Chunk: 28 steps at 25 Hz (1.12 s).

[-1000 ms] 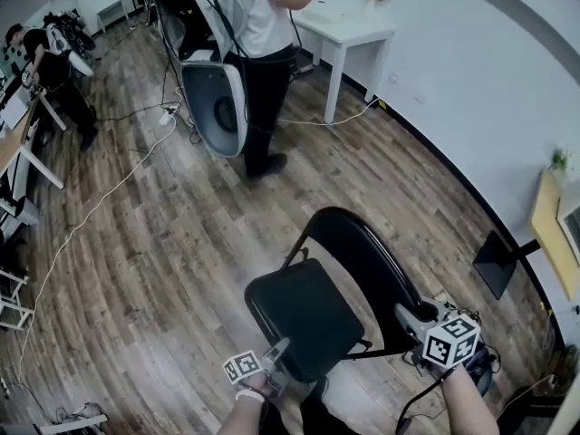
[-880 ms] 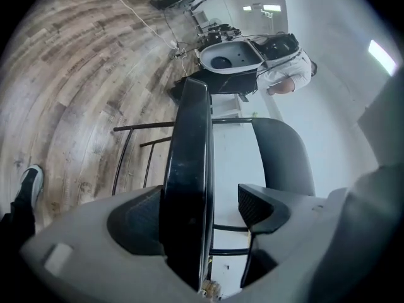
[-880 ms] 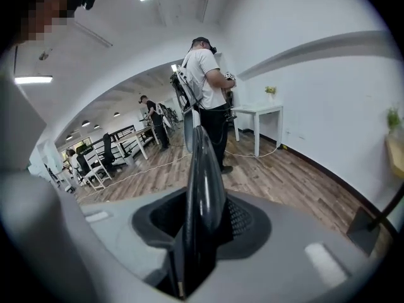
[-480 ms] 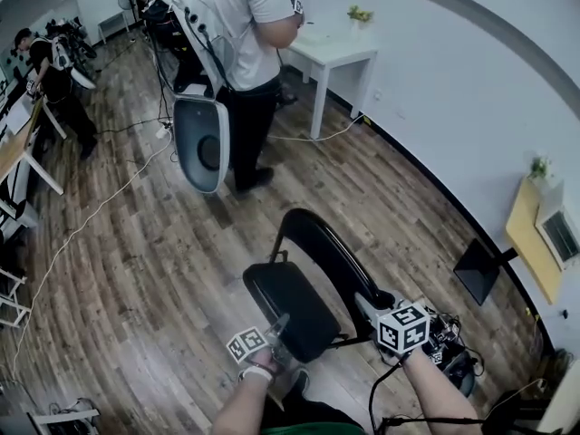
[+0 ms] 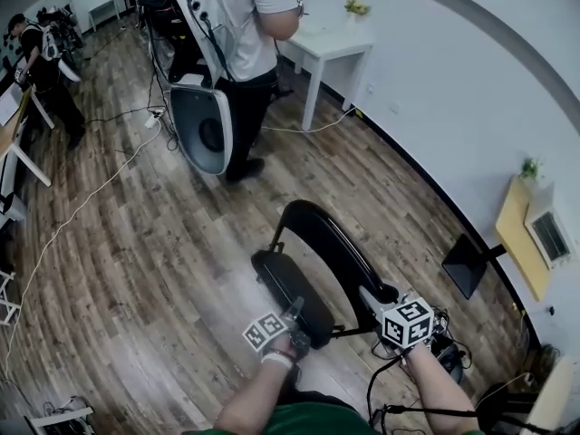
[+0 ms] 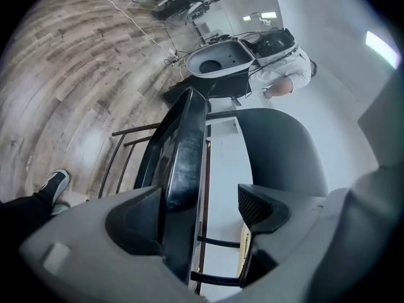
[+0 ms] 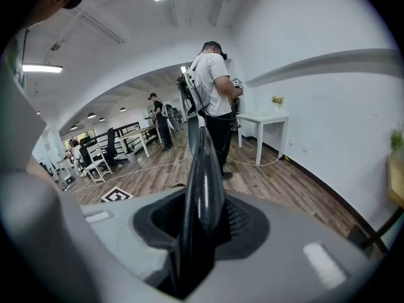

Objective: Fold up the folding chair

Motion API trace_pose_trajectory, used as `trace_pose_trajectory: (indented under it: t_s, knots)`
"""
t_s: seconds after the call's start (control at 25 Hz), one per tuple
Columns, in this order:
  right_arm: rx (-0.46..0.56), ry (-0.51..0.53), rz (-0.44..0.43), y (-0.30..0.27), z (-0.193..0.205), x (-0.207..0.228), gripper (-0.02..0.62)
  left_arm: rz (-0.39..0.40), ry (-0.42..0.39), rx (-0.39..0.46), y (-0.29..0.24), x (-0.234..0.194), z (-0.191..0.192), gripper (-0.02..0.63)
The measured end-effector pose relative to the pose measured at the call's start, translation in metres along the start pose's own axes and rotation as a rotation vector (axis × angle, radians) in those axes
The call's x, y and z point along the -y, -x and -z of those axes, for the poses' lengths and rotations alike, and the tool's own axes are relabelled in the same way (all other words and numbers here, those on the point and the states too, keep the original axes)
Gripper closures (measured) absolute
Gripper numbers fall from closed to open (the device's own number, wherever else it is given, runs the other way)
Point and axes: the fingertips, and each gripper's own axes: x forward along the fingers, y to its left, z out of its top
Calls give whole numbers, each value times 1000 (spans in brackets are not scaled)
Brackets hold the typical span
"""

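Status: the folding chair (image 5: 324,243) stands on the wood floor (image 5: 136,243) right in front of the person, partly closed. The seat (image 5: 285,293) is tipped up steeply beside the backrest (image 6: 278,150), with a gap between them.

The left gripper (image 5: 294,315) is at the seat's near edge with its jaws apart. The edge runs between them and rests against one jaw only; the other jaw is clear. The right gripper (image 5: 372,297) is clamped on the backrest's near rim, the thin panel pinched edge-on between both jaws.

Key relation: in the head view the seat lies just left of the backrest, and both panels run lengthwise away from the person, roughly parallel. The left gripper is the one on the seat, so it probably pushes the seat rightward into the backrest while the right steadies the backrest. The seat edge is not gripped and could slip.
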Motion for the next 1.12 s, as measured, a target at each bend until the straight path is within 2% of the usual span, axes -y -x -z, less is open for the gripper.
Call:
trace_pose_trajectory:
  t_s: [0.24,0.44,0.84,1.12]
  knots:
    - [0,29,30,0,-9,4,477,68,40,-51,-32,38,8,230]
    - [3,48,51,2,-14,22,476,71,42,-89,-63,60,20,230]
    - [0,29,31,6,-24,71,474,89,94,-18,-116,103,37,229]
    - [-3,18,20,6,-21,83,477,104,95,2,-145,116,48,229]
